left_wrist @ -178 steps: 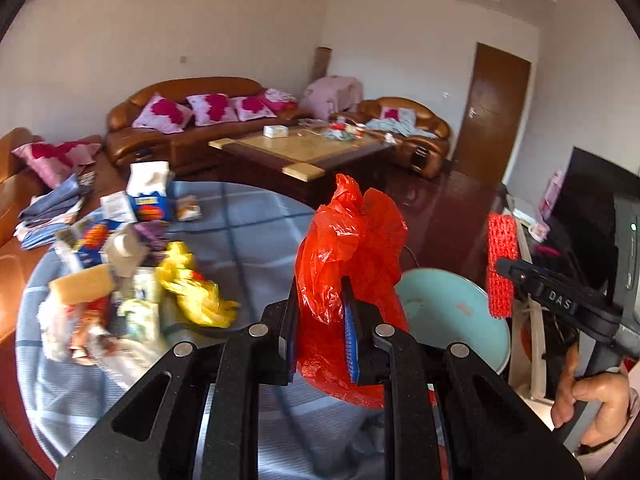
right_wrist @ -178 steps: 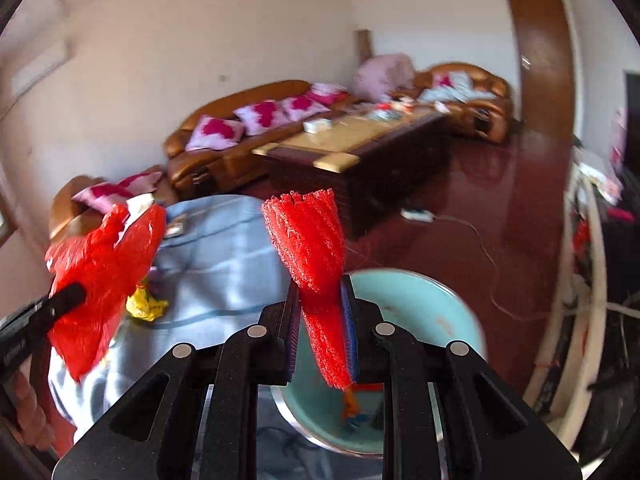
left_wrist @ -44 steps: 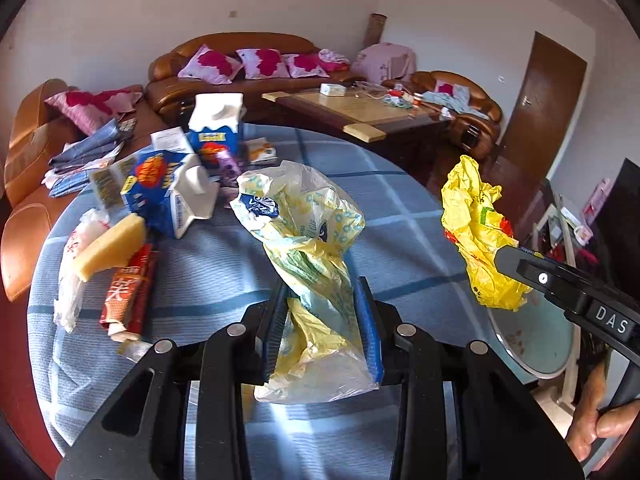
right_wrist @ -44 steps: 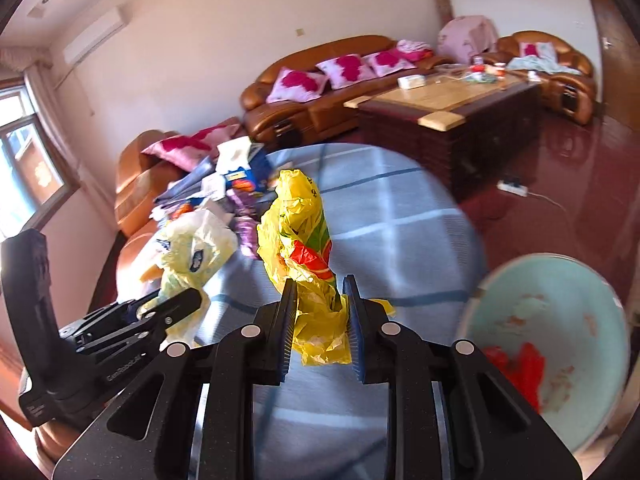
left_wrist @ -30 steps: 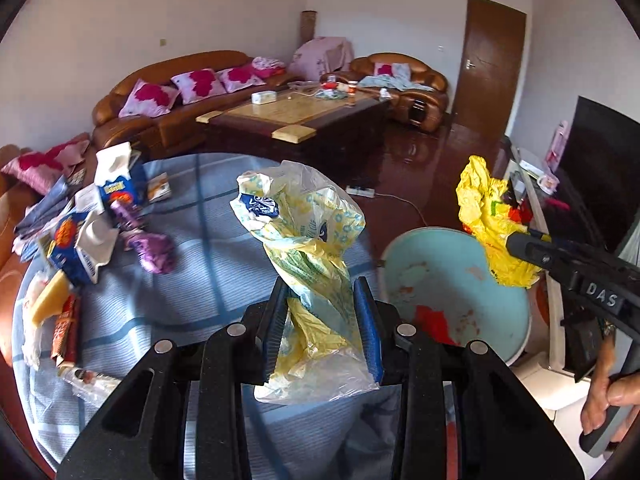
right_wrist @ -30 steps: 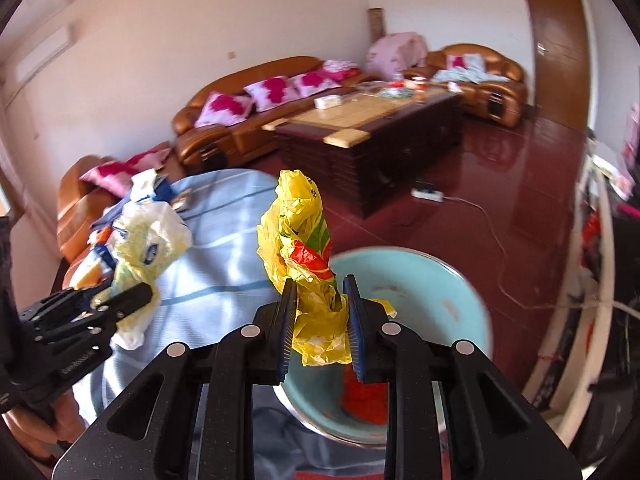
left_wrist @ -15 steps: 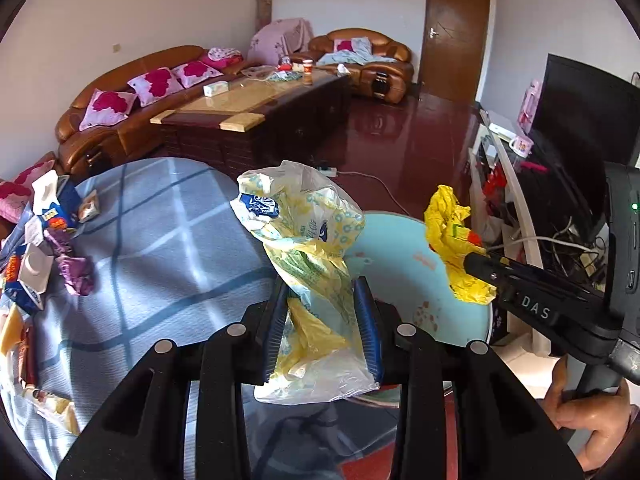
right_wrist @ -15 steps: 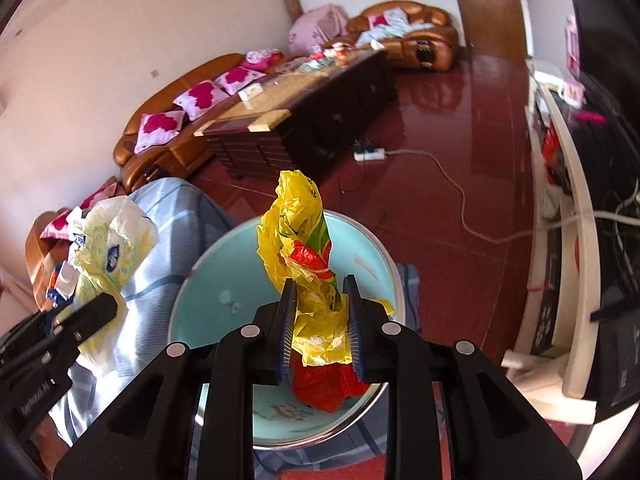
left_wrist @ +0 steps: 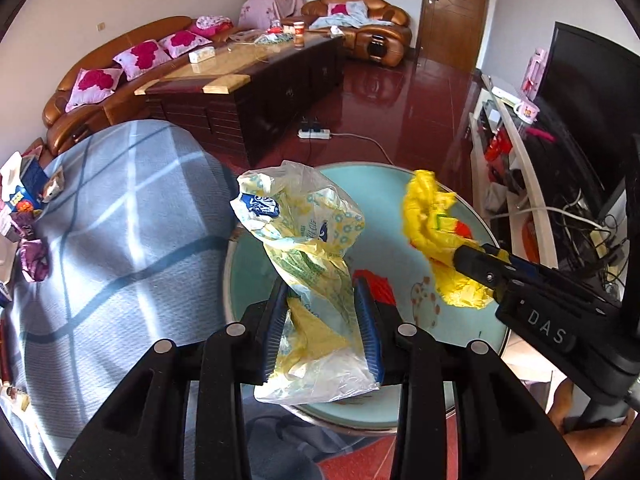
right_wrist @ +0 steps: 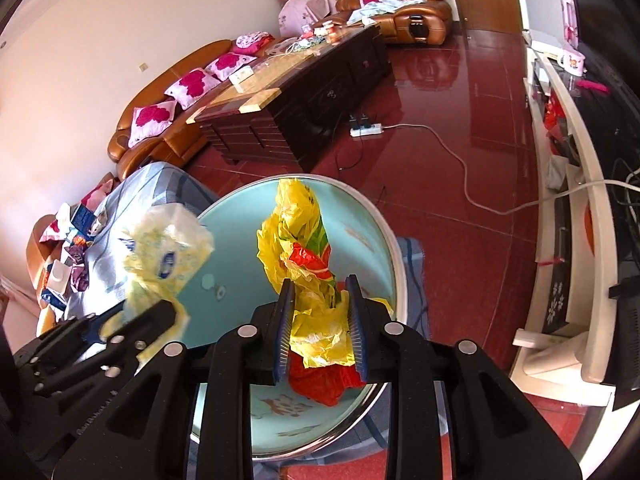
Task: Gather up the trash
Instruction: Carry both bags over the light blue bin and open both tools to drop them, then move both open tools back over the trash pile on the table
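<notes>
My left gripper is shut on a pale yellow-and-clear plastic bag with blue print, held above the near rim of a light blue basin. My right gripper is shut on a crumpled yellow wrapper with red and green print, held over the basin. The wrapper also shows in the left wrist view, at the tip of the right gripper. Red trash lies on the basin's bottom, also seen below the wrapper. The bag and left gripper show at the left.
A round table with a blue checked cloth lies left of the basin, with cartons and wrappers at its far left edge. A dark coffee table, brown sofas, a power strip on the red floor and a TV stand surround.
Both grippers have swung right from the table to above the basin, still holding the bag and the yellow wrapper. The basin is nearer and fills more of both views.
</notes>
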`<state>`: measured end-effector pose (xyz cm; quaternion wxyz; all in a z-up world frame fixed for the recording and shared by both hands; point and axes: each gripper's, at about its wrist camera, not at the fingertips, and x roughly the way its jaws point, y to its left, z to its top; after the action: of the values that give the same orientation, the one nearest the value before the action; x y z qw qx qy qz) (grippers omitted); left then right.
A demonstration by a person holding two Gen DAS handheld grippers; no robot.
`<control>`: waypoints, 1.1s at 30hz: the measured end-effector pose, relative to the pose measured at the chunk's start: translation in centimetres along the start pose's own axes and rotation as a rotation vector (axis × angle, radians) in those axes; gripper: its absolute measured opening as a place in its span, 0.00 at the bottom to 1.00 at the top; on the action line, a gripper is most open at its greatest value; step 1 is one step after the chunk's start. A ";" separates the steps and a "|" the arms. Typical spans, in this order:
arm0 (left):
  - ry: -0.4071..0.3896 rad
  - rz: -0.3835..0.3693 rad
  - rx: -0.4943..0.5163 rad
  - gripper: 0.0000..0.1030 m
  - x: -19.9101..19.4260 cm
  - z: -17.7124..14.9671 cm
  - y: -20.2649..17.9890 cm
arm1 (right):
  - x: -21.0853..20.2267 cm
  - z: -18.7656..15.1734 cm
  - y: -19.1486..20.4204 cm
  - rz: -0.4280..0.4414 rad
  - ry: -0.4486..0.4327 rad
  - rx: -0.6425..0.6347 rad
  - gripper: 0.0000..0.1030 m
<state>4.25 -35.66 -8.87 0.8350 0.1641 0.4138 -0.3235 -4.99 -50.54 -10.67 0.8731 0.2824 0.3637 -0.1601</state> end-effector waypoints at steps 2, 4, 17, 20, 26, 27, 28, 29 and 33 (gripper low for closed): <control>0.000 0.002 0.004 0.41 0.2 0.0 -0.1 | 0.0 0.0 -0.3 0.007 -0.002 0.012 0.31; -0.003 0.005 0.006 0.48 0.1 0.0 -0.1 | -0.2 0.1 -0.4 -0.002 -0.012 0.014 0.31; -0.059 0.051 -0.021 0.71 -1.8 0.4 0.5 | -2.5 1.0 0.4 0.001 -0.103 0.002 0.33; -0.064 0.054 -0.024 0.72 -2.0 0.3 0.5 | -2.7 1.0 0.6 -0.011 -0.116 -0.008 0.40; -0.072 0.061 -0.039 0.76 -2.5 0.3 1.0 | -2.9 1.1 0.5 -0.020 -0.131 0.000 0.48; -0.072 0.061 -0.041 0.76 -2.6 0.3 1.1 | -3.0 1.0 0.5 -0.021 -0.137 0.000 0.52; -0.072 0.059 -0.043 0.76 -2.7 0.2 1.2 | -3.1 0.9 0.5 -0.023 -0.144 -0.001 0.56; -0.073 0.056 -0.044 0.77 -2.7 0.2 1.3 | -3.3 0.9 0.7 -0.028 -0.155 -0.007 0.59; -0.084 0.051 -0.064 0.83 -3.5 -0.4 2.4 | -3.7 0.7 1.4 -0.040 -0.184 -0.038 0.70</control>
<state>4.07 -32.29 -6.27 0.8644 0.1338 0.3841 -0.2955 -6.48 -49.59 -7.12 0.9048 0.2426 0.2903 -0.1957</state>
